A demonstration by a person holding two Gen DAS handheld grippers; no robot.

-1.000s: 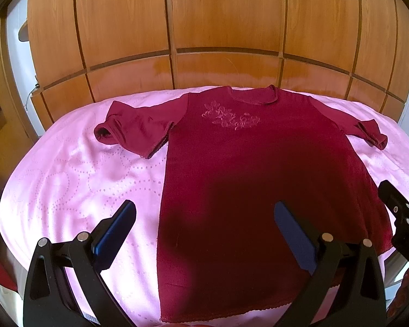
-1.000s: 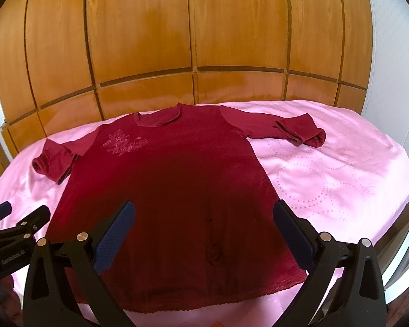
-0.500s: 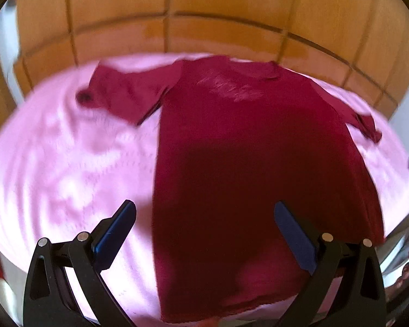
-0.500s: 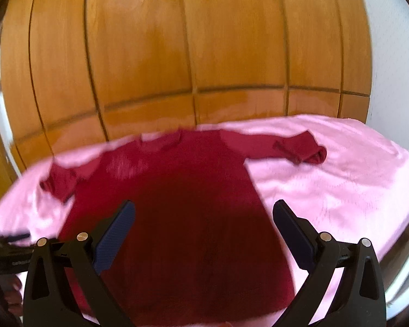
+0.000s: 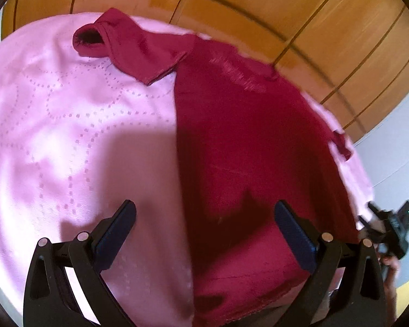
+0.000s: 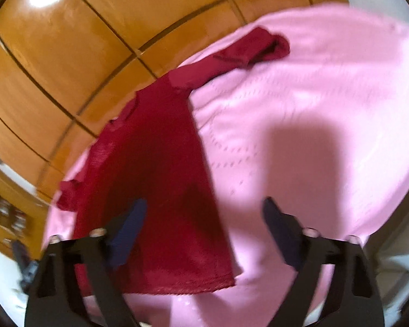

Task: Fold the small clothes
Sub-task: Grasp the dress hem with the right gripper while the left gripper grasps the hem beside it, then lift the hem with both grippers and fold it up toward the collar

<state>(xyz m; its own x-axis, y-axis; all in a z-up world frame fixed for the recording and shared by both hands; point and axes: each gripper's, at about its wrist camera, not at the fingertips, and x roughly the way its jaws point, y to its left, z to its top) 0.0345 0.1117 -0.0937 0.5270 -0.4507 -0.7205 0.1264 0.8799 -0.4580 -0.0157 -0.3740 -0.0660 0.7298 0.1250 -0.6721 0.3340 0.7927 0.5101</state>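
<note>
A dark red long-sleeved top (image 5: 248,147) lies flat, front up, on a pink bedspread (image 5: 76,125). Its left sleeve (image 5: 128,43) is bunched at the far left. In the right wrist view the top (image 6: 155,179) fills the left half and its right sleeve (image 6: 248,49) lies at the far right. My left gripper (image 5: 204,218) is open and empty above the top's left side near the hem. My right gripper (image 6: 204,215) is open and empty above the top's right edge near the hem. The right gripper also shows in the left wrist view (image 5: 390,229) at the right edge.
A wooden panelled headboard (image 5: 259,13) runs behind the bed; it also shows in the right wrist view (image 6: 68,54). A white wall (image 5: 395,158) is at the right. Pink bedspread (image 6: 327,109) spreads to the right of the top. Shelves (image 6: 5,215) stand at the far left.
Both grippers have tilted and moved closer over the bed, the left swinging left, the right swinging right. Both stay open and empty. The top has not moved.
</note>
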